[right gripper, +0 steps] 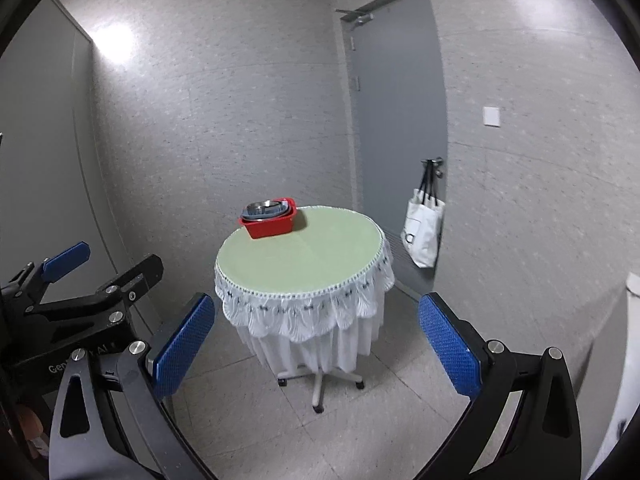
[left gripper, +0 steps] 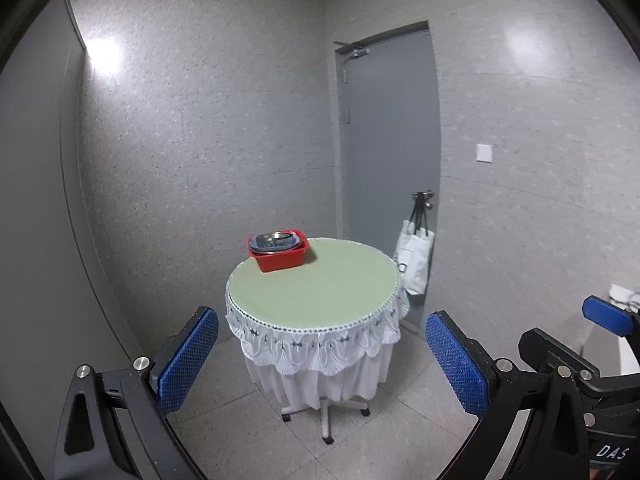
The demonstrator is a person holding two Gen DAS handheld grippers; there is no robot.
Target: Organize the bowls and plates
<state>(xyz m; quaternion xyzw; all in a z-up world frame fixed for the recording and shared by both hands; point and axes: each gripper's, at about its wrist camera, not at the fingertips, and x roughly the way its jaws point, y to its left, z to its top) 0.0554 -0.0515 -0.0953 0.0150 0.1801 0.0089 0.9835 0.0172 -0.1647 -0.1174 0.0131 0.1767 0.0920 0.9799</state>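
While well short of table (left gripper: 316,284), left tongs (left gripper: 322,364) and right tongs (right gripper: 316,346) gape wide, holding nothing.

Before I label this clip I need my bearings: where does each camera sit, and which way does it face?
Left wrist: on the left gripper, facing the round table and red basin of dishes; its open blue fingers frame it, the right gripper at right.
Right wrist: on the right gripper, same heading, fingers open; the left gripper at left.
Shared: table, basin, grey door, tote bag.
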